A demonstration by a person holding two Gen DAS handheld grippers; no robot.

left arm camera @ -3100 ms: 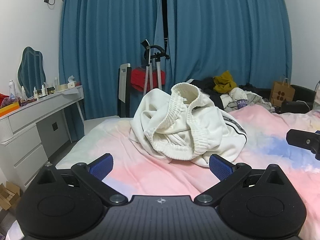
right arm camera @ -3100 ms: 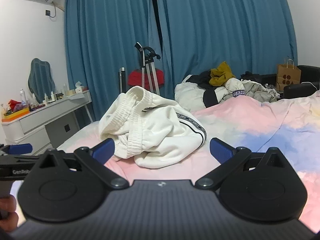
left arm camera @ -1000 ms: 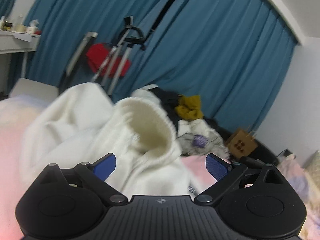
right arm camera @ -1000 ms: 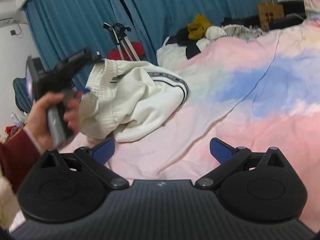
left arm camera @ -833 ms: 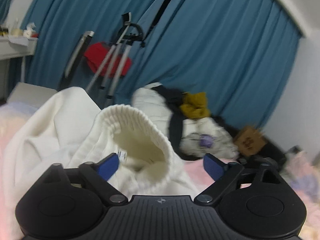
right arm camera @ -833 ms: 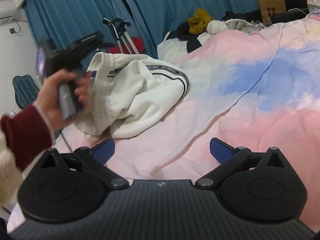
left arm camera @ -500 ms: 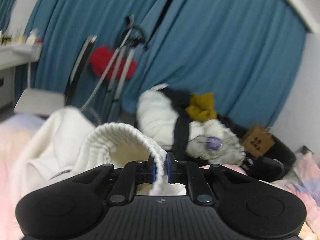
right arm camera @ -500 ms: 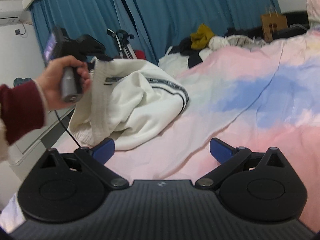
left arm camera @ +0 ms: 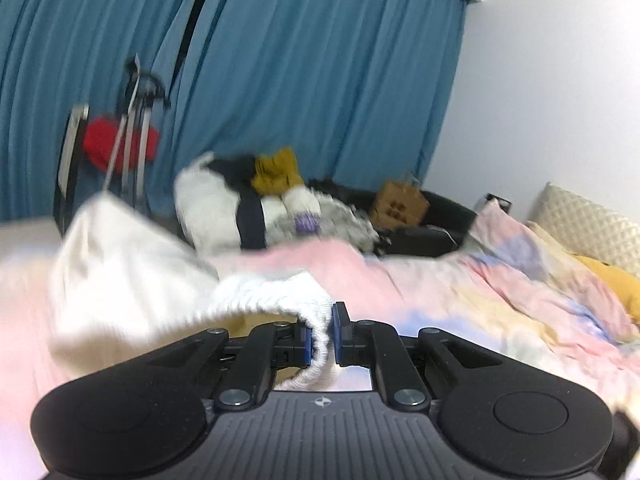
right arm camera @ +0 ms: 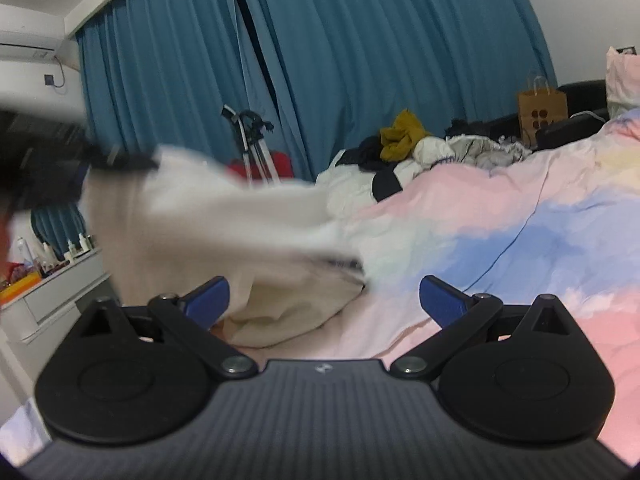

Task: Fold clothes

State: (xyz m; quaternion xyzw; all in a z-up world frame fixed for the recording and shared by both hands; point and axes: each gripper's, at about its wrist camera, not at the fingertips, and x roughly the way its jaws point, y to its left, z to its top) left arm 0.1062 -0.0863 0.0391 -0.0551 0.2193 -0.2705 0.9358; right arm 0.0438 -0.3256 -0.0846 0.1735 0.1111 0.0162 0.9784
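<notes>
A white sweat garment with a ribbed elastic band point(left arm camera: 276, 296) lies on the pink and blue bedspread point(left arm camera: 500, 280). My left gripper point(left arm camera: 320, 338) is shut on the ribbed band and lifts it; the rest of the garment point(left arm camera: 120, 264) trails down to the left, blurred. In the right wrist view the garment point(right arm camera: 224, 224) hangs stretched from the left gripper point(right arm camera: 80, 160) at upper left down to the bed. My right gripper point(right arm camera: 324, 300) is open and empty, low over the bedspread point(right arm camera: 520, 216), just right of the garment's lower part.
A pile of other clothes point(right arm camera: 432, 148) lies at the far side of the bed, by a brown paper bag point(right arm camera: 542, 110). Blue curtains point(right arm camera: 360, 60) fill the back. A white dresser with bottles point(right arm camera: 52, 276) stands left. A red-draped stand point(left arm camera: 120, 144) is behind the bed.
My left gripper closed on the garment's ribbed band and is lifting it up and to the left, stretching the garment off the bed. The right gripper stays open and low.
</notes>
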